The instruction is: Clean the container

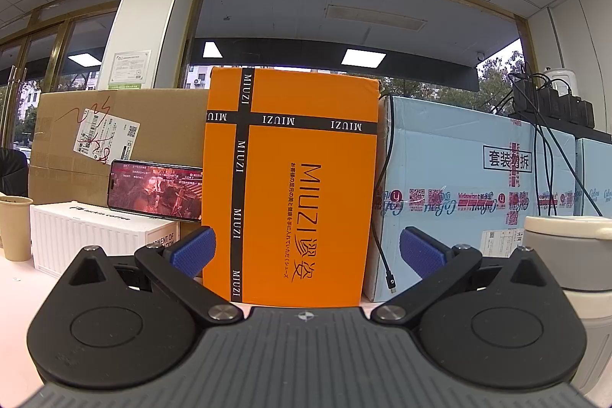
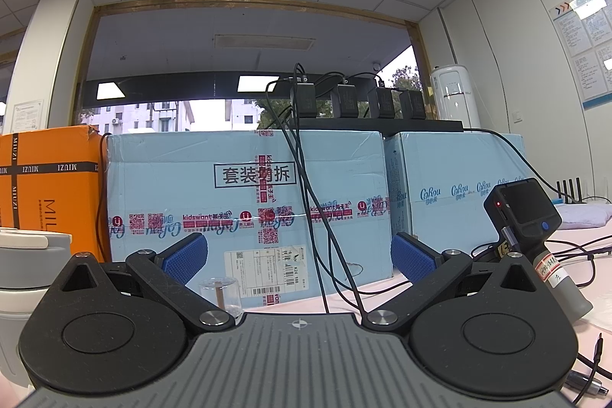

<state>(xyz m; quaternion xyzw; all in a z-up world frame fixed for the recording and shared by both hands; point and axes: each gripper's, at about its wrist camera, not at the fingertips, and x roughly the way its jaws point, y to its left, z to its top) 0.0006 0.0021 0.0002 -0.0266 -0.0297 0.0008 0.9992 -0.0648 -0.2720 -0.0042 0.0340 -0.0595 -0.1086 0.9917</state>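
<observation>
container: grey tumbler-style container [image 1: 570,278] with cream lid stood upright on the tabletop [image 2: 382,293] — at far right edge of left wrist view, far left edge of right wrist view [image 2: 26,278], so it sat between the 2 tools
left hand-held gripper [image 1: 306,251]: released, blue pads wide apart, nothing between them, pointed at orange box [image 1: 294,178]
right hand-held gripper [image 2: 298,259]: released too, empty, pointed at light-blue carton [image 2: 244,201]
key relation: container lay to the right of the left tool and to the left of the right tool; long axis vertical; looked similarly close to both, can't tell which was nearer
small item: clear glass jar [image 2: 220,297] just ahead of right tool, near its left finger
stage: judged start — container not yet grasped, no cleaning tool seen
risk: cables [image 2: 317,217] hung across right tool's path
</observation>
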